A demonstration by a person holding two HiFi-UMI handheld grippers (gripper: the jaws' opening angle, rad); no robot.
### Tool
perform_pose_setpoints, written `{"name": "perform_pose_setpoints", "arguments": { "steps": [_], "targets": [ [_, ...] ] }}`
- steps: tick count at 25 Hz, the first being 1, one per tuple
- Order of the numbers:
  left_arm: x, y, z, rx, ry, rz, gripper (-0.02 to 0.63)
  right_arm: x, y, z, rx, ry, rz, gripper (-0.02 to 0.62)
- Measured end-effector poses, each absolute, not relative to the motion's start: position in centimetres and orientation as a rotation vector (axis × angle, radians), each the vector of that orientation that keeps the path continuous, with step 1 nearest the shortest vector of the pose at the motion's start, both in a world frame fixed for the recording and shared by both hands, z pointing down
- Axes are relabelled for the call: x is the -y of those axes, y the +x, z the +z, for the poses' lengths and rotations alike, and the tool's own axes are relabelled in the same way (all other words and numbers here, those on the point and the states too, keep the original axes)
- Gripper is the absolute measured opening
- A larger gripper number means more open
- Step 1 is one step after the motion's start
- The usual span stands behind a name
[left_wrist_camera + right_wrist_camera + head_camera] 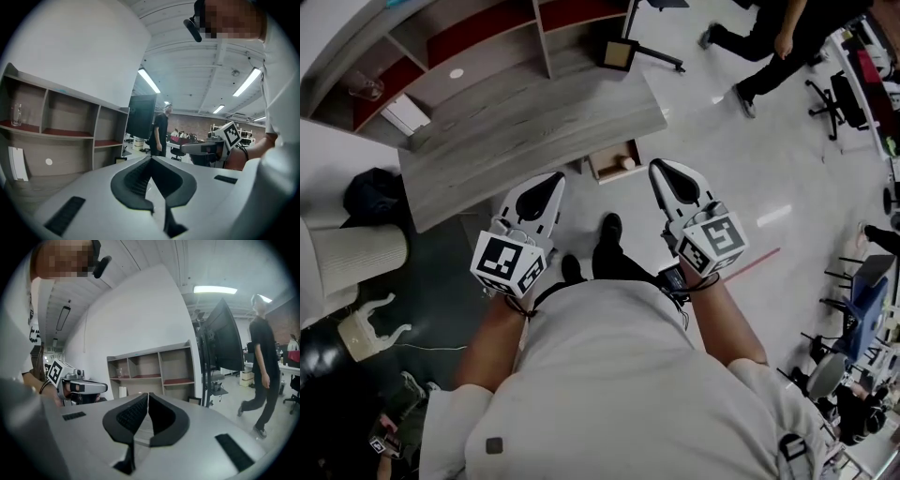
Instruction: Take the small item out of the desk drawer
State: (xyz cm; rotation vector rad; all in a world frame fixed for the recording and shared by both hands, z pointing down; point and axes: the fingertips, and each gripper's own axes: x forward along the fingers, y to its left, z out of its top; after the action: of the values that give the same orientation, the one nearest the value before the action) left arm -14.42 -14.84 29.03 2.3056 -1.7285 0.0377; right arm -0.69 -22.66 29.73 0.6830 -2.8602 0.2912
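Note:
In the head view, an open drawer [612, 161] sticks out under the front edge of the grey wooden desk [525, 122]. A small pale item [627, 162] lies inside it. My left gripper [555, 178] is held above the floor just left of the drawer, jaws together and empty. My right gripper [659, 166] hangs just right of the drawer, also shut on nothing. In the left gripper view the left gripper [151, 158] has its tips touching, and the right gripper [206, 147] shows beside it. The right gripper view shows the right gripper [148, 394] closed and the left gripper [79, 387] at the left.
A shelf unit [469, 47] stands on the desk, holding a glass mug [16, 115] and a white card [405, 114]. A person [262, 366] walks across the floor to the right. A dark monitor panel on a stand [222, 338], office chairs [834, 98] and a white bin [356, 253] are around.

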Motion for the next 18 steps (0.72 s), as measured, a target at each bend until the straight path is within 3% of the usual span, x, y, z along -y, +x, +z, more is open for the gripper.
{"name": "perform_pose_setpoints", "arguments": {
  "steps": [18],
  "targets": [
    [23.9, -14.7, 43.0, 1.682, 2.111, 0.173, 0.011, 32.7, -1.0, 47.5, 2.559, 0.498, 0.483, 0.026]
  ]
}}
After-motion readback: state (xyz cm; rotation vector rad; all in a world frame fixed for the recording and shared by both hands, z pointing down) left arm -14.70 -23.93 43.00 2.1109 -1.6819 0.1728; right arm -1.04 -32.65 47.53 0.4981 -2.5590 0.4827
